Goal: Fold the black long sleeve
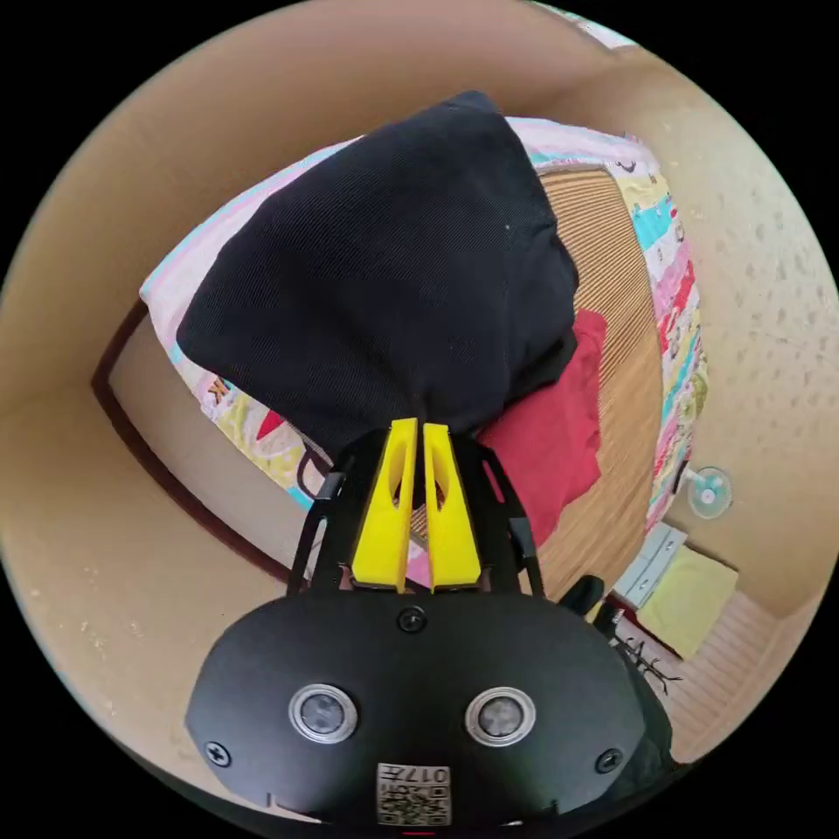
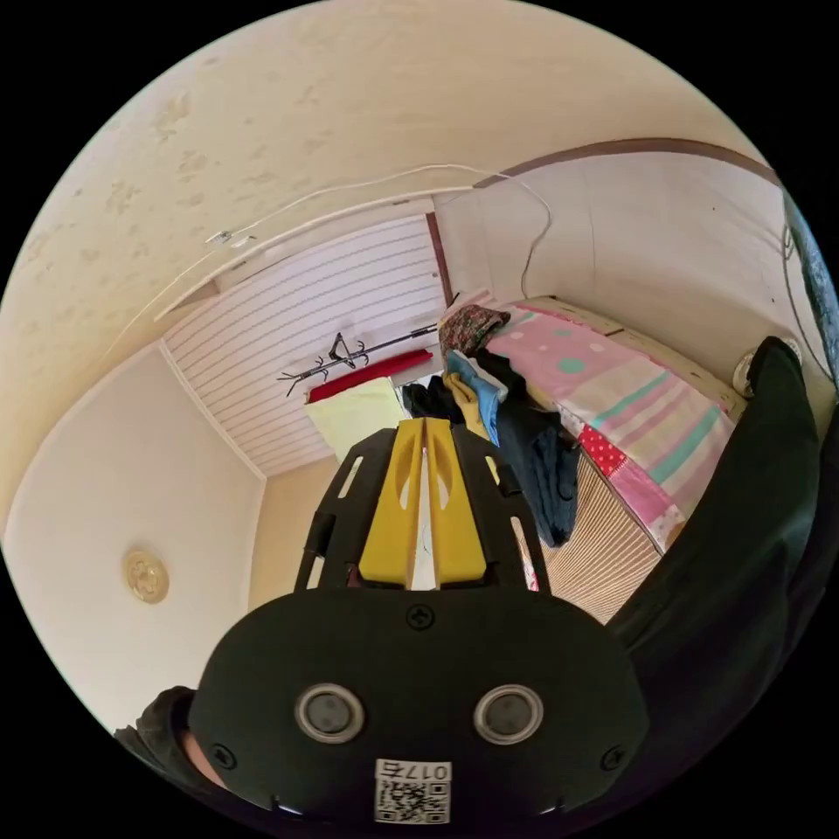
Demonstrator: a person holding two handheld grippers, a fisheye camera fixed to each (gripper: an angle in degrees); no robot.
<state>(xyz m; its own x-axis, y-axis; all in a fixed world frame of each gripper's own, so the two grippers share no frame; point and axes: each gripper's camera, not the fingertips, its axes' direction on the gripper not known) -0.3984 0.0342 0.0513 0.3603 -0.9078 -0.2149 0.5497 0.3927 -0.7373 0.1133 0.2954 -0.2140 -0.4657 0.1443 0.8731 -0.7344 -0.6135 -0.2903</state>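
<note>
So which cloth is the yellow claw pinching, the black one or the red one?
The black shirt. The left gripper has its jaws closed on its edge; the red cloth lies beside it, untouched.

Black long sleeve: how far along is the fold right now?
Done: nothing folded that I can confirm. In hand: the left gripper has its jaws together at the edge of the black long sleeve, which hangs bunched above the mat and a red garment. The right gripper is shut on nothing and points at a clothes pile. Left: spread it flat, fold the sleeves, then the body.
</note>
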